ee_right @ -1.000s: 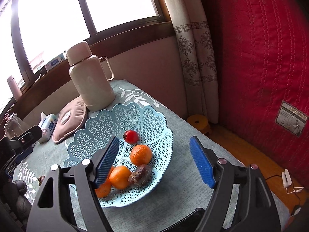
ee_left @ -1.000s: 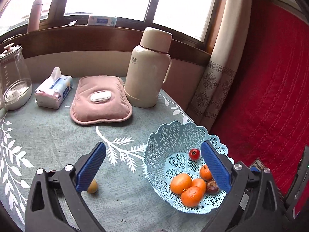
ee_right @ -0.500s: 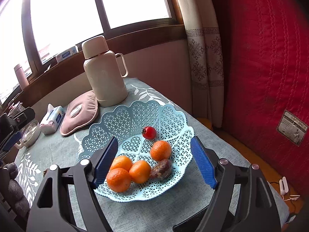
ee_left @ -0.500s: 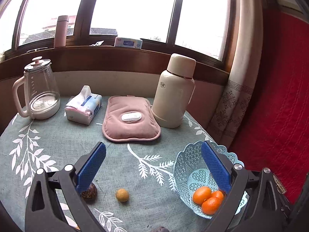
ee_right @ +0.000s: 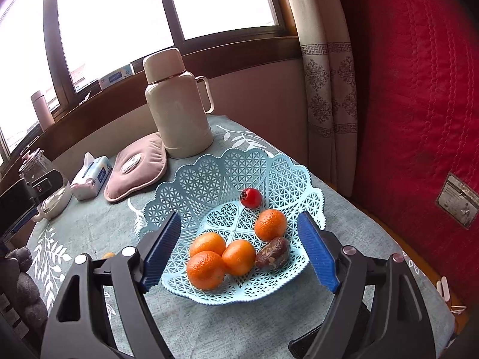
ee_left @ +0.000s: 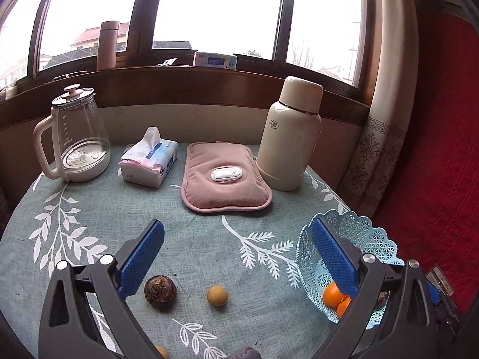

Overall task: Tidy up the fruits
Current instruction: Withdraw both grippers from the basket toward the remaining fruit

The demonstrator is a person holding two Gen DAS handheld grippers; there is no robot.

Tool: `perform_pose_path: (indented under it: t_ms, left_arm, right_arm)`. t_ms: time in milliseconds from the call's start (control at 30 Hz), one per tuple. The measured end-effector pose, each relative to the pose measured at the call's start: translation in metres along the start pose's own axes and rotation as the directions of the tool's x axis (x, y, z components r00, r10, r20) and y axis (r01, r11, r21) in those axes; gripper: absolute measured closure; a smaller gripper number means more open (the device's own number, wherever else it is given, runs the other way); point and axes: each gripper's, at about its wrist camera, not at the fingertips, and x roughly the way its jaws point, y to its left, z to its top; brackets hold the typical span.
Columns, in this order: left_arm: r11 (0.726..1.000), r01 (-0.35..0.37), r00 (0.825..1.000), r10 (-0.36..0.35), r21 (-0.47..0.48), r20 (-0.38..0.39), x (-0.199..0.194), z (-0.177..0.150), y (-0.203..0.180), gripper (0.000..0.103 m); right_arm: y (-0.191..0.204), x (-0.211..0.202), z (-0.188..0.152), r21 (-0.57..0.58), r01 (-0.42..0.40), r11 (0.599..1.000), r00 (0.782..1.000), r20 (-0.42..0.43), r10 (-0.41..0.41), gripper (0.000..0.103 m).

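A light-blue lattice basket [ee_right: 209, 173] sits at the table's right side, holding several oranges [ee_right: 206, 269], a red tomato [ee_right: 251, 197] and a brown wrinkled fruit [ee_right: 272, 252]. My right gripper [ee_right: 239, 218] hovers above its near rim; its jaws are opening and nothing is gripped between them. In the left wrist view the basket [ee_left: 353, 233] is at the right. A dark brown round fruit [ee_left: 160, 290] and a small yellow fruit [ee_left: 217, 296] lie loose on the cloth. My left gripper [ee_left: 236, 227] stands open and empty above them.
Along the table's back stand a cream thermos [ee_left: 289, 137], a pink heating pad [ee_left: 224, 179], a tissue pack [ee_left: 149, 158] and a glass kettle [ee_left: 77, 137]. A red quilted surface [ee_right: 419, 89] and a curtain [ee_right: 326, 74] border the right. Two more small fruits peek in at the bottom edge [ee_left: 161, 351].
The left view has swung left and tilted up: the basket slid to the right edge and the loose fruits came into sight. The right gripper drew back from the basket and its jaws widened slightly.
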Motion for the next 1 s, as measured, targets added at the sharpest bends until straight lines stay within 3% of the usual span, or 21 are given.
perform_pose_path:
  t_ms: [533, 1000]
  left_arm:
    - [0.99, -0.121, 0.99, 0.115, -0.076, -0.077, 0.002, -0.02, 0.074, 0.005]
    - [0.959, -0.226, 0.969, 0.204, -0.172, -0.138, 0.003, -0.039, 0.145, 0.005]
  right_arm:
    - [0.046, 0.015, -0.014, -0.063, -0.09, 0.994, 0.995, -0.056, 0.087, 0.021]
    - [0.079, 0.024, -0.026, -0.106, -0.15, 0.983, 0.985, -0.106, 0.139, 0.017]
